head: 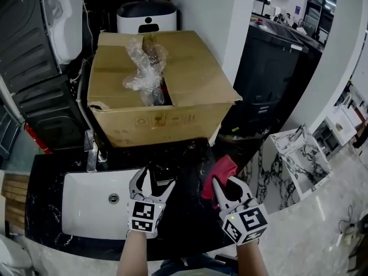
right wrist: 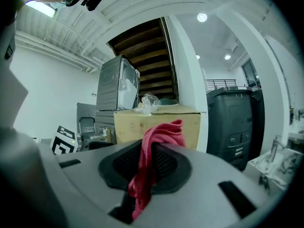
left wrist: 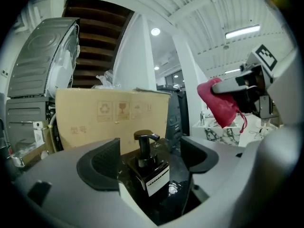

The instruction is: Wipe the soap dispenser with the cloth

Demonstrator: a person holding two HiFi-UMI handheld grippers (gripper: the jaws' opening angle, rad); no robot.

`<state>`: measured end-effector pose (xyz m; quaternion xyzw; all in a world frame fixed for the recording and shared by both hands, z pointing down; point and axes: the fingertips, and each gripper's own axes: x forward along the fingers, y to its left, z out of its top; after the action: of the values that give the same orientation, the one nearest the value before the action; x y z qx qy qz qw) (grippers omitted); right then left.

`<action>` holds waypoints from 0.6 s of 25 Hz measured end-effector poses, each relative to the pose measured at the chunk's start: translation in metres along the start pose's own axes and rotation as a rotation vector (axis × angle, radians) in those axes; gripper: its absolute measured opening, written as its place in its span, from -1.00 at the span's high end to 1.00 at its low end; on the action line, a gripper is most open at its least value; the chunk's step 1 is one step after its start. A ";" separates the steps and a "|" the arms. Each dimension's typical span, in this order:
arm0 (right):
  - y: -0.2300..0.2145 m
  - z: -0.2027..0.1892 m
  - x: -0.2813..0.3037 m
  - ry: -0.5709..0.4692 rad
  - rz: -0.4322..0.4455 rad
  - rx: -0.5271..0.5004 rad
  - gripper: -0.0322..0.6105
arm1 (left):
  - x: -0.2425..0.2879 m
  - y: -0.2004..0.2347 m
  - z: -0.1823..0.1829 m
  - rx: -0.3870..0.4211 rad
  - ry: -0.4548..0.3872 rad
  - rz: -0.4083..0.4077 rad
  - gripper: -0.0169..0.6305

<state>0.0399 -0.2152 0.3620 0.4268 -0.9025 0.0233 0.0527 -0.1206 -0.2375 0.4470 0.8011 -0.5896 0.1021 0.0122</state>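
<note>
Approach stage; wiping not yet begun. Black square pump-top soap dispenser [left wrist: 148, 170] stood on black marble counter [head: 190, 217], between spread jaws of left gripper [head: 155, 180], apparently untouched. Right gripper [head: 227, 186], just beside, pinched crumpled red cloth [right wrist: 151, 146]. Next move probably called for steadying bottle, then bringing cloth against it.

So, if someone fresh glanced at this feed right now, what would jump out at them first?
The red cloth comes first, bright against the dark counter and pinched in the fingers of the right gripper. Next is the black soap dispenser, standing on the counter between the open fingers of the left gripper. Behind the sink sits a big cardboard box with crumpled clear plastic sticking out of its top.
</note>
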 end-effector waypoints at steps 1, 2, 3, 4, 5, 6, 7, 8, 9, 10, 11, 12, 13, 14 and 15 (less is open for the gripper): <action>-0.003 -0.002 0.005 0.005 0.007 0.001 0.73 | 0.007 0.000 -0.003 0.003 0.014 0.000 -0.30; -0.005 -0.004 0.009 0.011 0.015 0.004 0.73 | 0.014 0.001 -0.005 0.011 0.027 0.003 -0.24; -0.007 -0.006 0.013 0.018 0.023 0.005 0.73 | 0.020 0.002 -0.007 0.021 0.037 0.011 -0.13; -0.009 -0.009 0.017 0.027 0.030 0.006 0.73 | 0.025 0.004 -0.009 0.030 0.046 0.022 0.07; -0.011 -0.012 0.021 0.036 0.036 0.006 0.73 | 0.029 0.006 -0.011 0.036 0.051 0.031 0.26; -0.013 -0.015 0.024 0.044 0.040 0.006 0.73 | 0.033 0.008 -0.012 0.039 0.053 0.035 0.34; -0.016 -0.018 0.027 0.050 0.043 0.008 0.73 | 0.036 0.010 -0.012 0.039 0.052 0.036 0.40; -0.017 -0.020 0.029 0.056 0.045 0.011 0.73 | 0.039 0.010 -0.011 0.039 0.048 0.033 0.44; -0.019 -0.023 0.031 0.061 0.046 0.015 0.73 | 0.042 0.010 -0.010 0.037 0.044 0.030 0.49; -0.019 -0.025 0.033 0.065 0.048 0.019 0.73 | 0.043 0.011 -0.010 0.028 0.042 0.025 0.53; -0.019 -0.028 0.034 0.070 0.052 0.022 0.73 | 0.044 0.011 -0.010 0.010 0.041 0.019 0.57; -0.018 -0.029 0.035 0.074 0.056 0.023 0.73 | 0.044 0.013 -0.011 -0.014 0.043 0.011 0.63; -0.016 -0.030 0.036 0.078 0.062 0.021 0.73 | 0.044 0.013 -0.011 -0.035 0.047 0.003 0.64; -0.014 -0.031 0.037 0.080 0.067 0.019 0.73 | 0.044 0.014 -0.012 -0.052 0.052 -0.002 0.65; -0.012 -0.031 0.037 0.082 0.073 0.016 0.73 | 0.044 0.014 -0.013 -0.067 0.058 -0.005 0.65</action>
<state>0.0282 -0.2487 0.3969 0.3926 -0.9144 0.0499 0.0854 -0.1231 -0.2819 0.4657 0.7986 -0.5899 0.1052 0.0564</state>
